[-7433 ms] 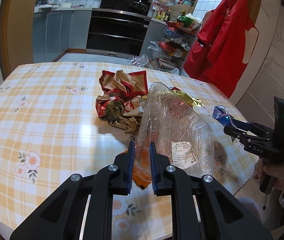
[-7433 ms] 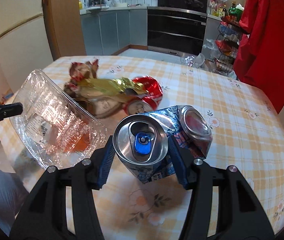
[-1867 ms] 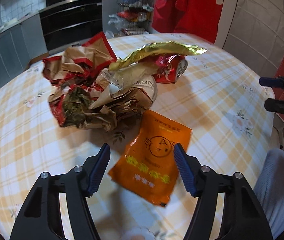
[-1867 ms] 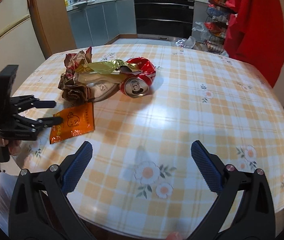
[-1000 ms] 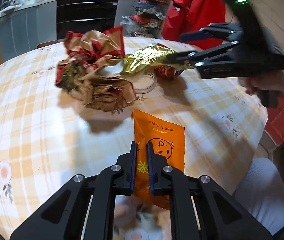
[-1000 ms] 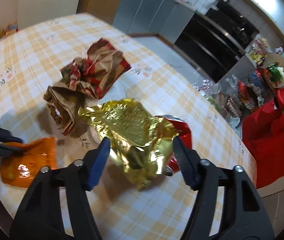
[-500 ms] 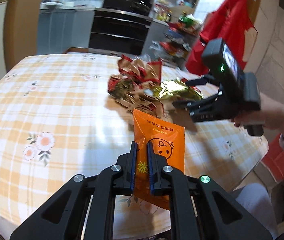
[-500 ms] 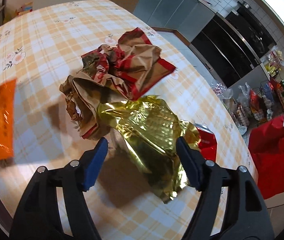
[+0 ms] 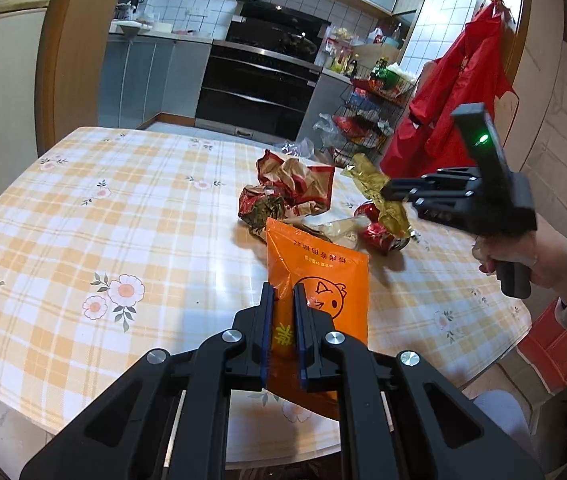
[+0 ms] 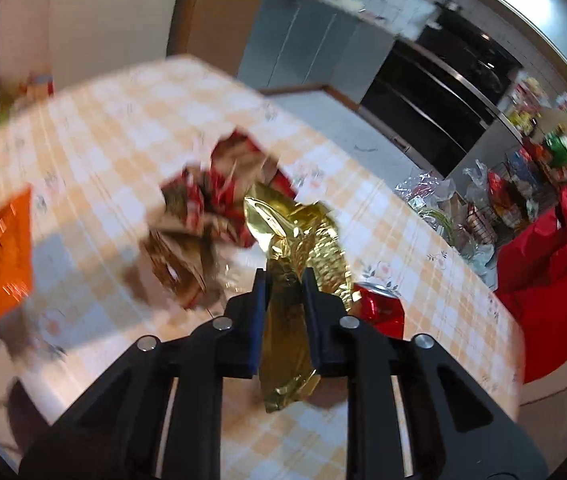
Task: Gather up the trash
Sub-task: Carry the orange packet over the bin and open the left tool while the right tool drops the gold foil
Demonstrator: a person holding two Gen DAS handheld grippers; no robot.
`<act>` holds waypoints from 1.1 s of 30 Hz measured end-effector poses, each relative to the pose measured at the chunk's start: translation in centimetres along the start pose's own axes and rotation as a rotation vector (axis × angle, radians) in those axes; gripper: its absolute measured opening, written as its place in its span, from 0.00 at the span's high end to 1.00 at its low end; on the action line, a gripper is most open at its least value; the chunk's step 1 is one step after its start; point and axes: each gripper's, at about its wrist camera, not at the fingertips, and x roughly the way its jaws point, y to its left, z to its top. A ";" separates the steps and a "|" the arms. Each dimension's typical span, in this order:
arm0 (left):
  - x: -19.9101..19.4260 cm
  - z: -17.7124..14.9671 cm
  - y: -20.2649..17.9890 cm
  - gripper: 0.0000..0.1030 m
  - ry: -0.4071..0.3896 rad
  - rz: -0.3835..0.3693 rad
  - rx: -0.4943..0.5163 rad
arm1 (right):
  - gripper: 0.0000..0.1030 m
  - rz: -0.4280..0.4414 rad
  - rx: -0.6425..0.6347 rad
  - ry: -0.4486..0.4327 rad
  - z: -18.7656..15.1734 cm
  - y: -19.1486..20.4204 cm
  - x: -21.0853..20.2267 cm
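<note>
Two pieces of trash hang above the yellow-checked floral tabletop [image 9: 83, 216]: the left gripper [image 9: 282, 300] has its fingers clamped on a flat orange snack pouch [image 9: 319, 276], and the right gripper [image 10: 286, 280] has fingers closing on a crumpled gold foil wrapper [image 10: 303, 240], which sits pinched between them. Below lie a crumpled red-and-brown paper wrapper [image 9: 291, 192] and, just beside it, a crushed red drink can [image 10: 379, 310].
</note>
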 end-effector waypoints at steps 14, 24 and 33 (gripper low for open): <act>-4.7 -1.1 -2.4 0.90 -0.033 -0.019 0.050 | 0.80 0.135 0.247 -0.208 -3.9 -0.3 -12.3; -7.8 -3.7 -5.5 0.90 0.017 -0.075 0.121 | 0.80 0.175 0.325 -0.293 -9.3 2.4 -19.2; -6.9 -8.3 -8.4 0.90 0.177 -0.166 0.205 | 0.80 0.206 0.380 -0.295 -13.5 4.5 -21.5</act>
